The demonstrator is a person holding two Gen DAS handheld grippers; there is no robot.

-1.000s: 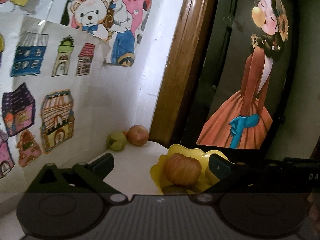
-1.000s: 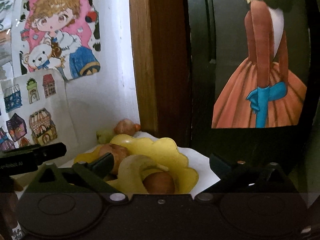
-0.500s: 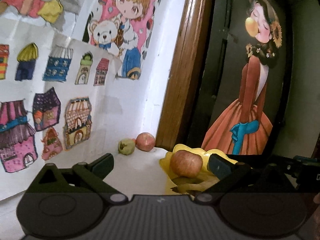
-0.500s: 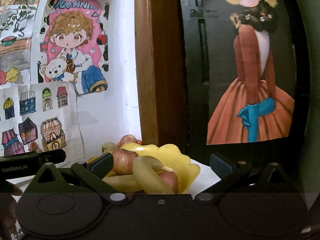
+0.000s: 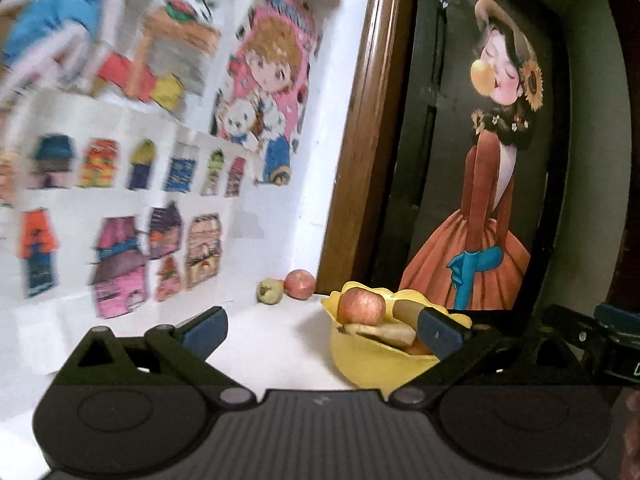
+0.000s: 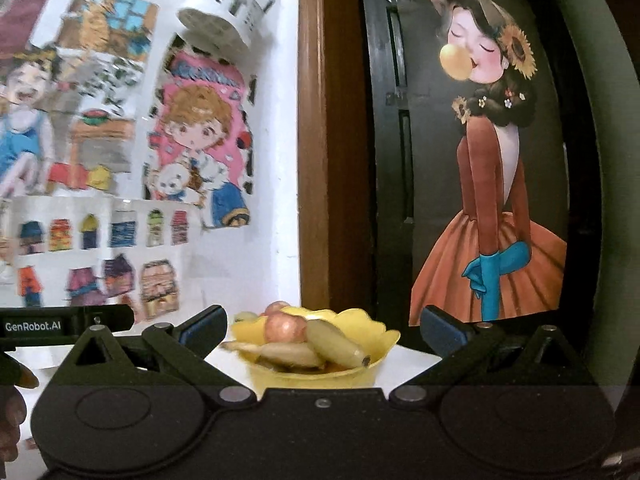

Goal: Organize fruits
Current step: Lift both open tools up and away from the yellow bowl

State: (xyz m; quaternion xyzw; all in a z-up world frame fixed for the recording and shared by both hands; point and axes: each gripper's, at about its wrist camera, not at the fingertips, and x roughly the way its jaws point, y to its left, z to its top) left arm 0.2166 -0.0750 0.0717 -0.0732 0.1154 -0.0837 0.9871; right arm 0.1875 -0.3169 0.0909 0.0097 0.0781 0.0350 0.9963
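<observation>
A yellow scalloped bowl (image 5: 372,356) (image 6: 376,334) stands on the white table and holds a red apple (image 5: 361,305) (image 6: 285,327) and several pale bananas (image 6: 336,346). Behind it, in the wall corner, lie a green fruit (image 5: 269,291) and a second red apple (image 5: 300,283). My left gripper (image 5: 322,330) is open and empty, back from the bowl, its right finger in front of the bowl's rim. In the right wrist view my right gripper (image 6: 323,326) is open and empty too, with the bowl seen between its fingers, farther off.
A white wall covered in children's drawings (image 5: 160,184) rises on the left. A brown wooden door frame (image 5: 360,140) and a dark door with a picture of a girl in an orange dress (image 6: 496,184) stand behind the bowl. A white holder (image 6: 224,16) hangs high on the wall.
Both grippers have pulled back and risen; the bowl and loose fruits look smaller and farther, and more of the wall shows. Both stay open.
</observation>
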